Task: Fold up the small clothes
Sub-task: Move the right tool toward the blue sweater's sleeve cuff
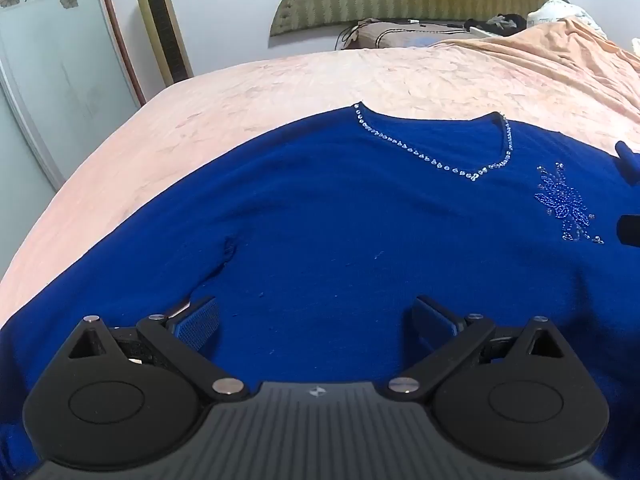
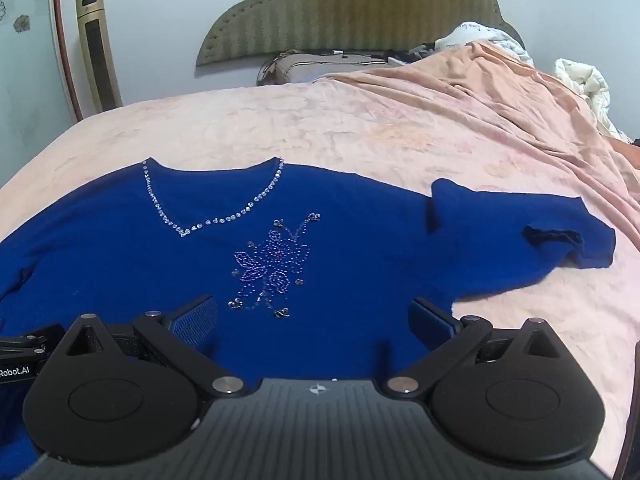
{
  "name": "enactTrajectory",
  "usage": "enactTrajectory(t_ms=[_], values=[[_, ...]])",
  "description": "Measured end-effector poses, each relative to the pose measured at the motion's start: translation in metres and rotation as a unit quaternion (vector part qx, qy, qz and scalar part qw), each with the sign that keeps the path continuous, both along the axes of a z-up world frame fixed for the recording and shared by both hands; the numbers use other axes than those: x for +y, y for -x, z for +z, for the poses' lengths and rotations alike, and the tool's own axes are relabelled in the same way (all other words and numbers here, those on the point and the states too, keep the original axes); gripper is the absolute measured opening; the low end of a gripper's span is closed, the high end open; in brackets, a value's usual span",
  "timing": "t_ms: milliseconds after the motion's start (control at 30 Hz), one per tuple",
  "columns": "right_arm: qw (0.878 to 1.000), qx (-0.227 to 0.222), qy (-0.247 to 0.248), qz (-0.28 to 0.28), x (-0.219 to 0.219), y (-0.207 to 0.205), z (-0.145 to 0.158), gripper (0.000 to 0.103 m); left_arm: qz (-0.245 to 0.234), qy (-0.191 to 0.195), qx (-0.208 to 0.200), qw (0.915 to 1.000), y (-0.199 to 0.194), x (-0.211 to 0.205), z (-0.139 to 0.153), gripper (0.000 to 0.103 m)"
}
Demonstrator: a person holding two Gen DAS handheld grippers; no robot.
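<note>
A royal-blue knit sweater (image 1: 340, 220) with a rhinestone V-neck and a beaded flower lies face up, spread flat on the pink bed. It also shows in the right wrist view (image 2: 120, 248). Its right sleeve (image 2: 520, 232) is folded back on itself, cuff showing. My left gripper (image 1: 316, 320) is open over the lower left body, near the armpit seam. My right gripper (image 2: 312, 320) is open over the lower chest, just below the beaded flower (image 2: 272, 264). Neither holds anything.
The pink bedspread (image 2: 360, 128) rises into a rumpled heap at the back right. A green headboard (image 2: 352, 8) and brown pillow (image 2: 304, 64) are behind. A gold tower fan (image 2: 98, 48) stands left of the bed. White bedding (image 2: 580, 80) lies far right.
</note>
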State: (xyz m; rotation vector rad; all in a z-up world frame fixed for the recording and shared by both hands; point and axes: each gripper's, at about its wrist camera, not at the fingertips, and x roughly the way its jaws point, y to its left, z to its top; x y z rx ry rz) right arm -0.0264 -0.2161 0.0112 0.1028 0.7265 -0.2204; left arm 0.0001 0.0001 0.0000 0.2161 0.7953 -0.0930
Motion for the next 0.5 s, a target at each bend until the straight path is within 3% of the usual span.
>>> enactTrajectory(t_ms=[300, 500], values=[[1.000, 0.001, -0.002, 0.000, -0.001, 0.001, -0.004, 0.103, 0.005, -0.017, -0.007, 0.9998, 0.003, -0.011, 0.005, 0.103], [1.000, 0.004, 0.005, -0.008, -0.004, -0.002, -0.009, 0.103, -0.002, -0.006, -0.007, 1.0000, 0.000, -0.010, 0.003, 0.103]])
